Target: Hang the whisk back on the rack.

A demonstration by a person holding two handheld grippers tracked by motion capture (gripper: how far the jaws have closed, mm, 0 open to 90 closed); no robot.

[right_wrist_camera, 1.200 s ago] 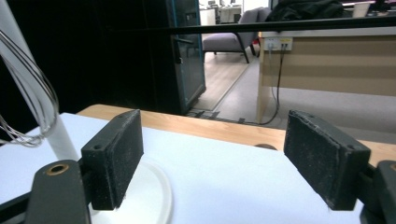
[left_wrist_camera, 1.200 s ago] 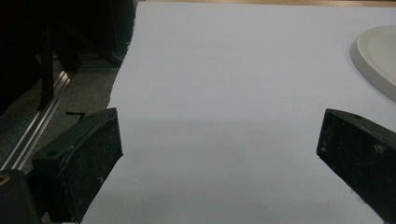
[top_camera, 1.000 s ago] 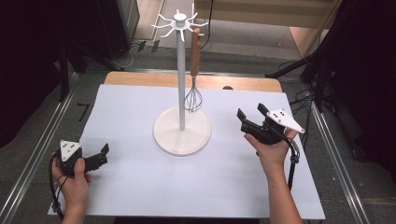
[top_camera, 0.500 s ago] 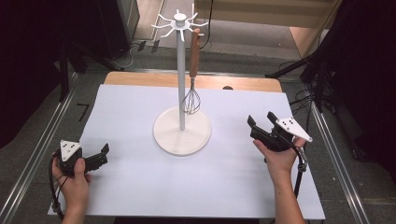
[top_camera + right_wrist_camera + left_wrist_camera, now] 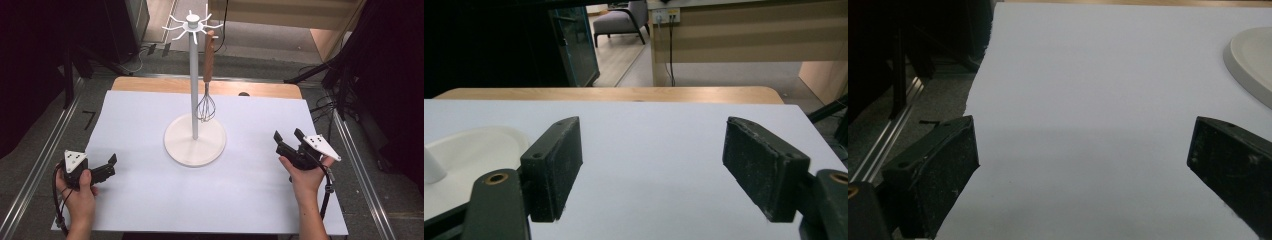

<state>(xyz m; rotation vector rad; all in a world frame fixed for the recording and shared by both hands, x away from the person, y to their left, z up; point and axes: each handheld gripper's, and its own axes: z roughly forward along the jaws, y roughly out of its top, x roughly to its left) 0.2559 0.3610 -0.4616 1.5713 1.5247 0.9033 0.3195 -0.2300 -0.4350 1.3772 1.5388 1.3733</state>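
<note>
Whisk (image 5: 206,106) hung on the stand (image 5: 194,90); both grippers empty and drawn back.

Right gripper (image 5: 288,140) now lower and farther right than a second ago, pulled away from the stand toward the table's near right edge; left gripper (image 5: 109,165) unmoved at the near left. Probably a hanging job finished, with hands retreating to rest. Jaws spread wide on both, nothing between them, matte black pads scuffed and dusty. Whisk dangling by its smooth wooden handle from one of the white hooks, thin wire loops just above the round, cream, gently domed base (image 5: 195,146). Slim white pole rising from that base. Pale, flat, matte sheet (image 5: 150,200) covering the wooden table (image 5: 150,85).
</note>
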